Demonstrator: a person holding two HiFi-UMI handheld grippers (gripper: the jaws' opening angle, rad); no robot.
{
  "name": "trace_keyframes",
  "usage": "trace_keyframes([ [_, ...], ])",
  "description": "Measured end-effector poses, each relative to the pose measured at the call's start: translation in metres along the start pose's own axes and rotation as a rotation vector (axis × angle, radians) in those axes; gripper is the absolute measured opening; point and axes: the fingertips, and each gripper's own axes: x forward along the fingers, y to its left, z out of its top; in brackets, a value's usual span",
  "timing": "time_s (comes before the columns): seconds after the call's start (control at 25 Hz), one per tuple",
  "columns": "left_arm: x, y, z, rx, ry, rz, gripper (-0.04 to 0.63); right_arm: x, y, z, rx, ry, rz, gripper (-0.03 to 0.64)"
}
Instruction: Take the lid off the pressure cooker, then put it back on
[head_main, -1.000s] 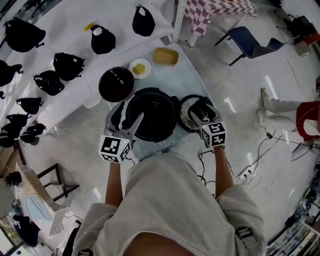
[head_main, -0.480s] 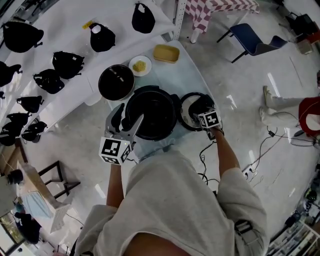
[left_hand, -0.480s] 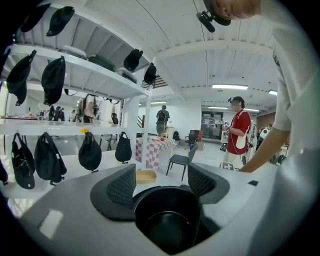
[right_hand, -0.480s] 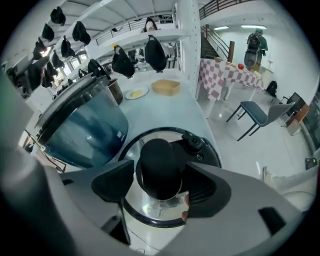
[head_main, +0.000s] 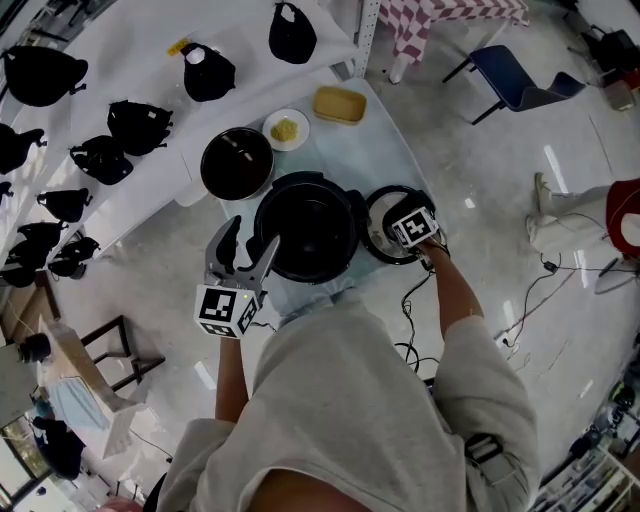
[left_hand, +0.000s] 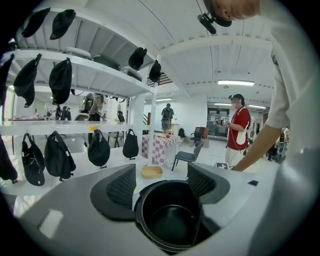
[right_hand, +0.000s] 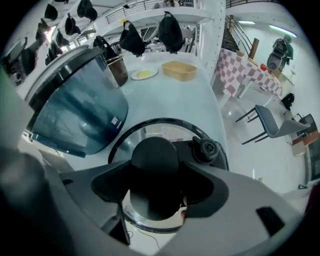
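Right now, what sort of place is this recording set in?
Probably a large indoor hall staged for demonstrations, not a home kitchen: white shelves hung with black bags, a checkered-cloth table, and a blue chair on an open polished floor.

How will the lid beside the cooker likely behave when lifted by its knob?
The lid looks rigid, glass-like, dark-rimmed: probably heavy for its size and breakable. Its domed knob, between the jaws of the right hand-held gripper, which have just been opening, looks smooth and may slip.
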Motion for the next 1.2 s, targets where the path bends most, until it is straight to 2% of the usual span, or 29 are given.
trace_keyframes([
  [0.2, 0.000, 0.006, -0.005, -0.010, 0.013, 0.013, 0.321, 0.006, 0.000, 0.000, -0.045, 0.086, 0.011, 0.308],
  [0.48, 0.010, -0.002, -0.009, -0.011, 0.016, -0.014, 0.321, 0.009, 0.000, 0.001, -0.031, 0.190, -0.001, 0.308],
  [0.64, 0.010, -0.001, -0.007, -0.013, 0.010, -0.009, 0.321, 0.008, 0.002, 0.001, -0.046, 0.175, 0.000, 0.273],
  [1.0, -0.003, 0.014, -0.002, -0.013, -0.006, 0.024, 0.321, -0.001, 0.005, -0.004, -0.048, 0.186, 0.033, 0.270],
  [1.2, 0.003, 0.012, -0.005, -0.015, -0.017, -0.008, 0.321, -0.017, 0.008, -0.006, -0.062, 0.164, 0.026, 0.270],
])
